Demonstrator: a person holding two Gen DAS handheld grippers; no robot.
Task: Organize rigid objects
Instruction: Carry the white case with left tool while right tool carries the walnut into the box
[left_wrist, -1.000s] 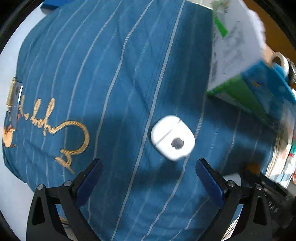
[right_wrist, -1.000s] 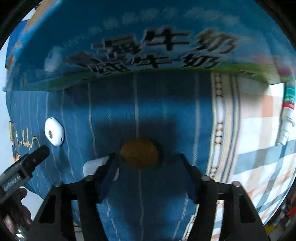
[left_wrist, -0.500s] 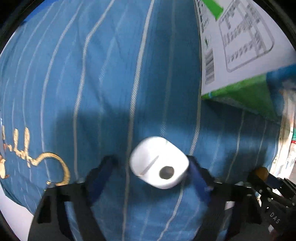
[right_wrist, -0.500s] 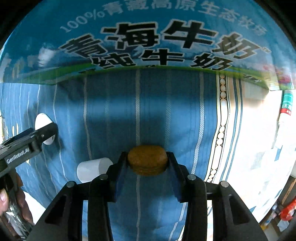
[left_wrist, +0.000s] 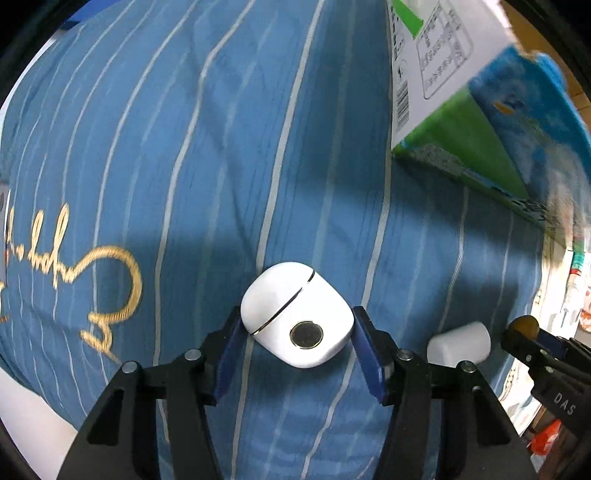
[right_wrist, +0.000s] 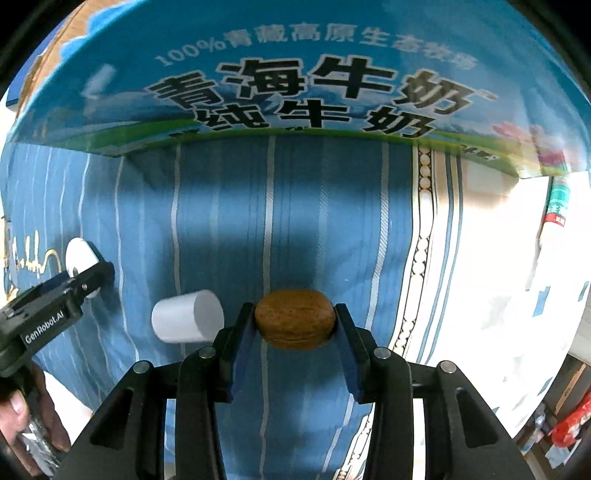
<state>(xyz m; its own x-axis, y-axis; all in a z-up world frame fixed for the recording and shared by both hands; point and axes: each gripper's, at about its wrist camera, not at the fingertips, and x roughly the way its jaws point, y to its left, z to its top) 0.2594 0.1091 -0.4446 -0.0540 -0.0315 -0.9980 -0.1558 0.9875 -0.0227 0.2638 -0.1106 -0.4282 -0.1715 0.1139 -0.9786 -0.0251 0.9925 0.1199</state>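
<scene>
On the bed, biggest thing first:
Striped cloth: a blue cloth with pale stripes and gold embroidered script lies under everything; a patterned border strip runs along its right edge in the right wrist view.
Milk carton: a blue, green and white carton printed with large black Chinese characters stands on the cloth at the far side, beyond both grippers.
Left gripper: the left gripper points down at the cloth; its jaws have just been closing and now sit narrowed around the earbud case, both blue pads touching its sides.
Right gripper: the right gripper is nearly closed, its pads pressed on either end of the walnut.
Earbud case: the white earbud case, rounded, with a dark round button facing the camera, lies on the cloth between the left pads.
White cylinder: a small white cylinder lies on its side between the two grippers, just beside the right one.
Walnut: the brown walnut sits gripped between the right pads, close over the cloth.
</scene>
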